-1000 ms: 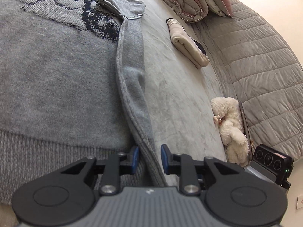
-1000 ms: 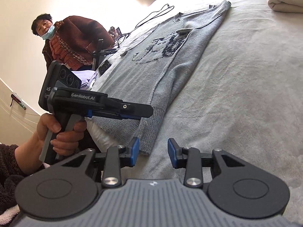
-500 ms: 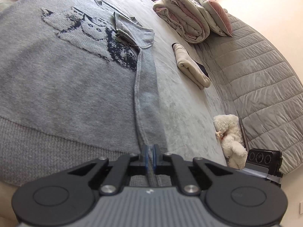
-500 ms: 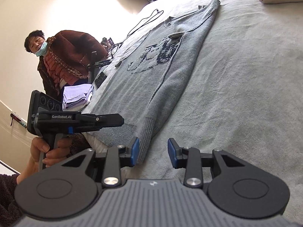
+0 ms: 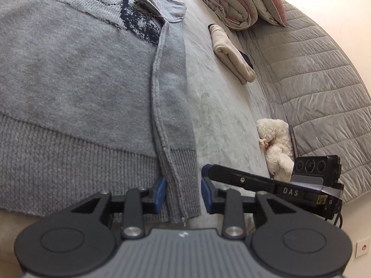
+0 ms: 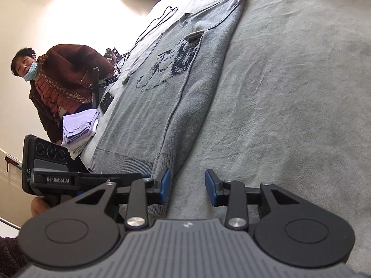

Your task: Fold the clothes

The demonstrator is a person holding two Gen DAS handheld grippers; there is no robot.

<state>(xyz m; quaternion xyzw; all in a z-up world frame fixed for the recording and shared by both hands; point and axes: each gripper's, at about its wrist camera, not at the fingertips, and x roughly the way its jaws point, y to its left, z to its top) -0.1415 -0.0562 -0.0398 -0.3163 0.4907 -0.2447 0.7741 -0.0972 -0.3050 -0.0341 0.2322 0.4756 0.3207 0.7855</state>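
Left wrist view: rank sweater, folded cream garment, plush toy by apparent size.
1. sweater: fills most of the frame, though it is also nearest the camera.
2-3. cream garment and plush toy: look about alike; the garment lies farther off, so no ranking.

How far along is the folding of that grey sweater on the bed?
Early. Done: the grey sweater lies flat, and one sleeve is folded in along its side. In hand: the left gripper has just been opening, with the ribbed hem corner between its jaws, not pinched; the right gripper hovers open beside that corner. Left: folding the body itself.
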